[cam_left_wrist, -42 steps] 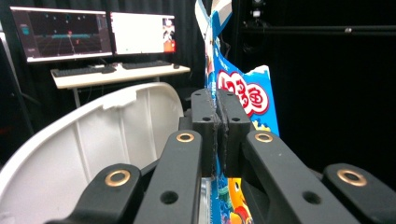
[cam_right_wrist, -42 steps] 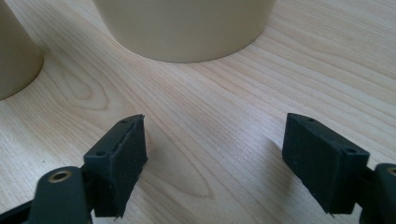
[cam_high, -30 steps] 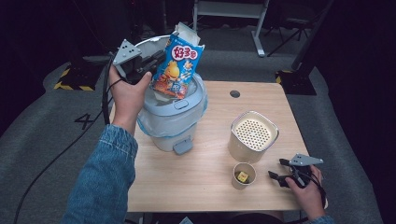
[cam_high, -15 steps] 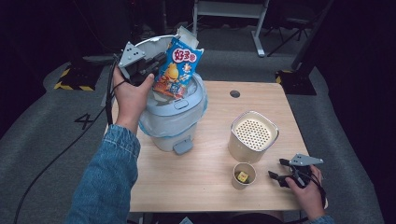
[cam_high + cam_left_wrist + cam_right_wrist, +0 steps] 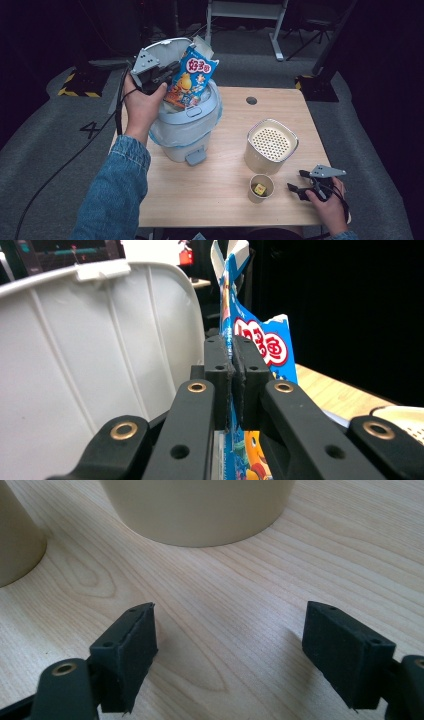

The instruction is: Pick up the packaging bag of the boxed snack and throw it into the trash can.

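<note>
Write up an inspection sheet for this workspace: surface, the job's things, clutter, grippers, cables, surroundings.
Surface: light wooden table with a round hole near its far edge.
Job's things: blue snack bag held upright over the pedal bin; the bin's lid is raised and a liner hangs over its rim.
Clutter: cream canister with a perforated top; small paper cup with a yellow item inside.
Grippers: left gripper shut on the bag's edge; right gripper open, low over the table near the cup, nothing between the jaws.
Cables: black cable trails from the left gripper to the floor.
Surroundings: dark room, grey floor, yellow-black hazard tape, a white frame behind.
</note>
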Demonstrator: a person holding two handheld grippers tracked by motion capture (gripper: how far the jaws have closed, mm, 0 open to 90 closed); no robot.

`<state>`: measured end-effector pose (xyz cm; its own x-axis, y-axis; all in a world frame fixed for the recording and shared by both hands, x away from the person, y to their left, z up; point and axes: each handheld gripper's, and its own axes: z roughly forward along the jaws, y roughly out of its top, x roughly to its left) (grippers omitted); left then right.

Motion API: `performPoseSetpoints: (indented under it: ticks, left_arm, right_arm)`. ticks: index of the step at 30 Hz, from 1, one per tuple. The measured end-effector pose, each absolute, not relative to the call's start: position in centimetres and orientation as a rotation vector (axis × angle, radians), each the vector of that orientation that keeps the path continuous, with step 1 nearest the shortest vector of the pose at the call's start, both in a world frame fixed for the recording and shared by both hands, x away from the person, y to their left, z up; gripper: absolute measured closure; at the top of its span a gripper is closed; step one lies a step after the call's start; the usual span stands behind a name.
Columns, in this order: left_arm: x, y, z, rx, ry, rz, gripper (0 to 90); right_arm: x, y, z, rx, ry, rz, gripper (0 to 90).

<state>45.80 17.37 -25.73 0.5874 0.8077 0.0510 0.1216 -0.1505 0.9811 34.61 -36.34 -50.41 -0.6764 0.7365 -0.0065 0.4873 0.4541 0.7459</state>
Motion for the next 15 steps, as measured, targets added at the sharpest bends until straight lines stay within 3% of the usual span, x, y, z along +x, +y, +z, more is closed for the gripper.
performPoseSetpoints:
  ticks: [12, 14, 15]
  left_arm:
    - [45.33, 16.98, -25.8, 1.657, 0.77, 0.68, 85.4]
    - [45.15, 16.89, -25.81, 1.662, 0.771, 0.654, 81.9]
    - [45.02, 16.82, -25.85, 1.656, 0.776, 0.632, 75.7]
  right_arm:
    - [34.61, -36.34, -50.41, 1.041, 2.38, 1.062, 22.0]
    - [34.61, -36.34, -50.41, 1.041, 2.38, 1.061, 22.0]
    - [34.61, -36.34, -50.41, 1.042, 2.38, 1.062, 22.0]
